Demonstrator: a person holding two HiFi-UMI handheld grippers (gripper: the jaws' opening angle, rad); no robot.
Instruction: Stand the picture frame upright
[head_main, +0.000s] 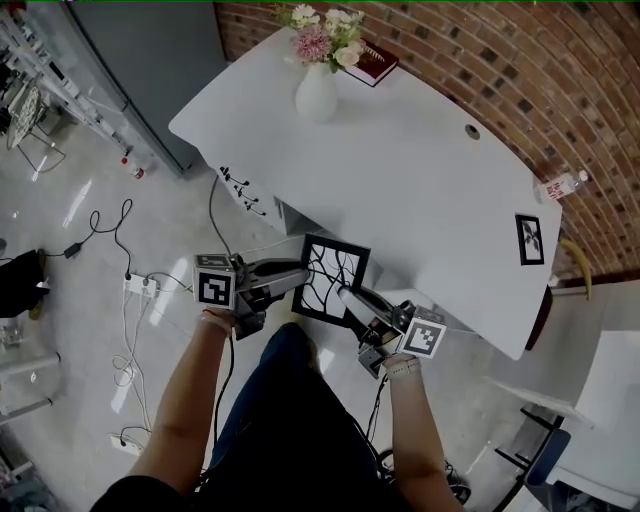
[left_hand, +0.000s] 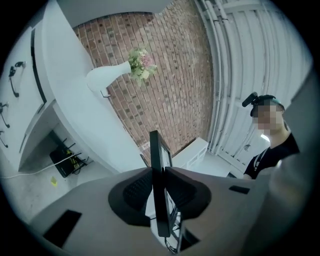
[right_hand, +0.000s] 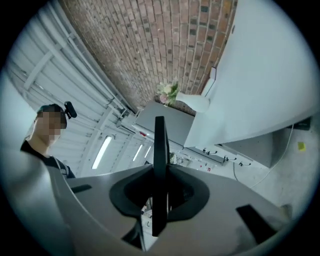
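The picture frame (head_main: 331, 270), black with a branch-like pattern on white, hangs in the air just off the near edge of the white table (head_main: 420, 180). My left gripper (head_main: 300, 277) is shut on its left edge and my right gripper (head_main: 346, 297) on its lower right edge. In the left gripper view the frame (left_hand: 160, 165) runs edge-on between the two dark pads (left_hand: 137, 192), which press on both its sides. The right gripper view gives the same picture: the frame (right_hand: 159, 150) stands edge-on, clamped between the pads (right_hand: 185, 192).
On the table stand a white vase with flowers (head_main: 317, 88), a dark red book (head_main: 373, 62), a water bottle (head_main: 560, 186) and a black-and-white marker card (head_main: 529, 239). Cables and a power strip (head_main: 140, 287) lie on the floor at left. A white chair (head_main: 600, 400) stands at right.
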